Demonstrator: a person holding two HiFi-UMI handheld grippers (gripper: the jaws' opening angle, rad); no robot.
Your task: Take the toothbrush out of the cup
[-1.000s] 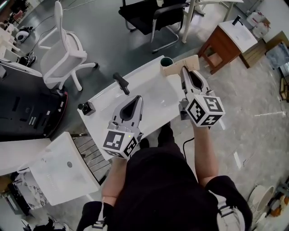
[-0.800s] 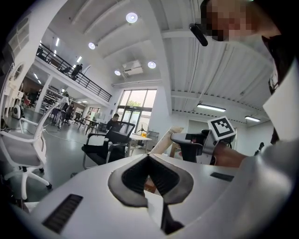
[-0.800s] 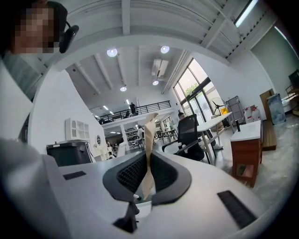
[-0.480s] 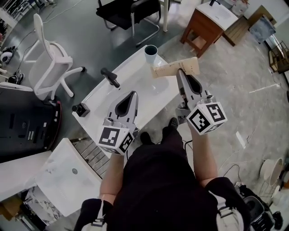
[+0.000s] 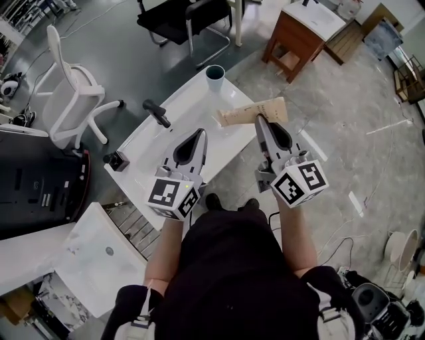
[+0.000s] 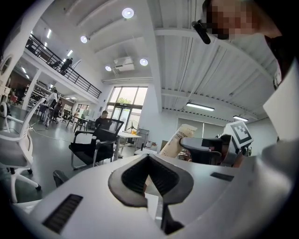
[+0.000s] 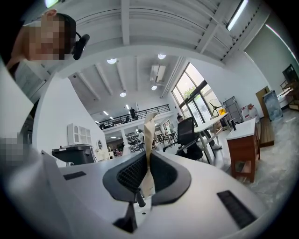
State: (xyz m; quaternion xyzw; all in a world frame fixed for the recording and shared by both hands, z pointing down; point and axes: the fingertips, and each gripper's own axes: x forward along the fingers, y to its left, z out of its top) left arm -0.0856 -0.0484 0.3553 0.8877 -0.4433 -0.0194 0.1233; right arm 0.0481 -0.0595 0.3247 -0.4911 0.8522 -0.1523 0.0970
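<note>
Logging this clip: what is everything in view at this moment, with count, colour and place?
toothbrush pack: one, tan, held above the table's far right edge
cup: one, teal, table's far corner
table: one, white, centre
lever-like fitting: one, black, on the table's left part
swivel chair: one, white, left of the table
office chair: one, black, beyond the table
cabinet: one, brown with a white top, far right
left gripper: one, grey, jaws together, empty, over the table
right gripper: one, grey, shut on the toothbrush pack
</note>
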